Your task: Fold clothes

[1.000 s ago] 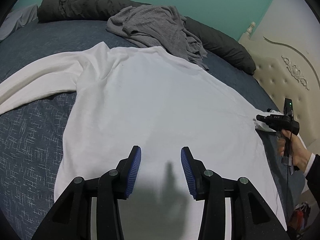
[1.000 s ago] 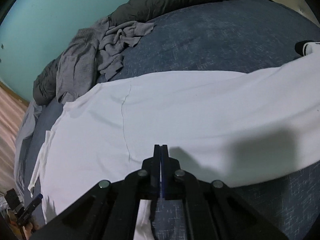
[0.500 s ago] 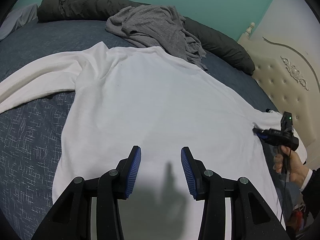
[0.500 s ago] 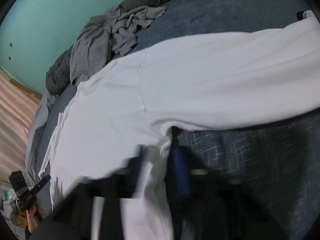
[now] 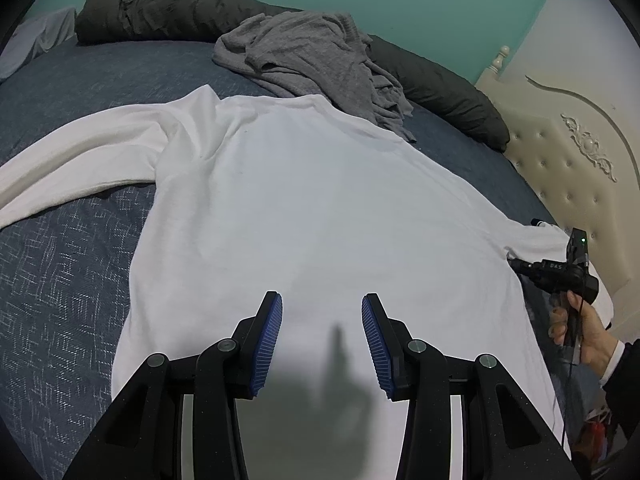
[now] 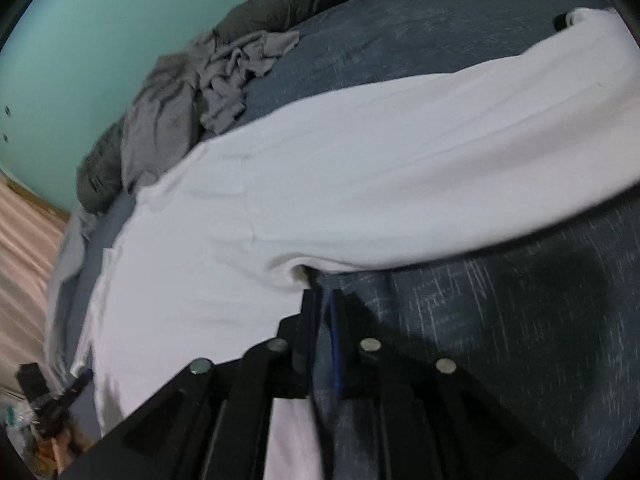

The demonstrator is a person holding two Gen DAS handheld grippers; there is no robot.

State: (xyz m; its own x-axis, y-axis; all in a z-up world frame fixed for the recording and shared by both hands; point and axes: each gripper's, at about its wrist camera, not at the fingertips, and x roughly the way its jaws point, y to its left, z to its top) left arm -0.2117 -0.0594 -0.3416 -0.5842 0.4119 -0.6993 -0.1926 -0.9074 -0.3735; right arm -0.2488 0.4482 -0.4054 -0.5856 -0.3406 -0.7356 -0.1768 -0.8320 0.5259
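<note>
A white long-sleeved shirt [image 5: 312,208] lies spread flat on the dark blue bed [image 5: 60,280], sleeves out to both sides. My left gripper [image 5: 322,312] hovers open over the lower middle of the shirt, with nothing between its blue pads. My right gripper [image 6: 326,300] is at the shirt's [image 6: 360,168] right armpit, jaws almost together on the cloth edge there; that view is blurred. In the left wrist view, the right gripper [image 5: 516,266] touches the same armpit, held by a hand [image 5: 588,328].
A crumpled grey garment [image 5: 320,52] lies beyond the shirt's collar. A dark duvet [image 5: 168,4] runs along the teal wall behind it. A cream tufted headboard [image 5: 568,160] stands at the right. The bed edge is close to the right sleeve.
My right gripper went from shut to open, slid down to the armpit, and has closed almost fully there. The left gripper has stayed still and open.
</note>
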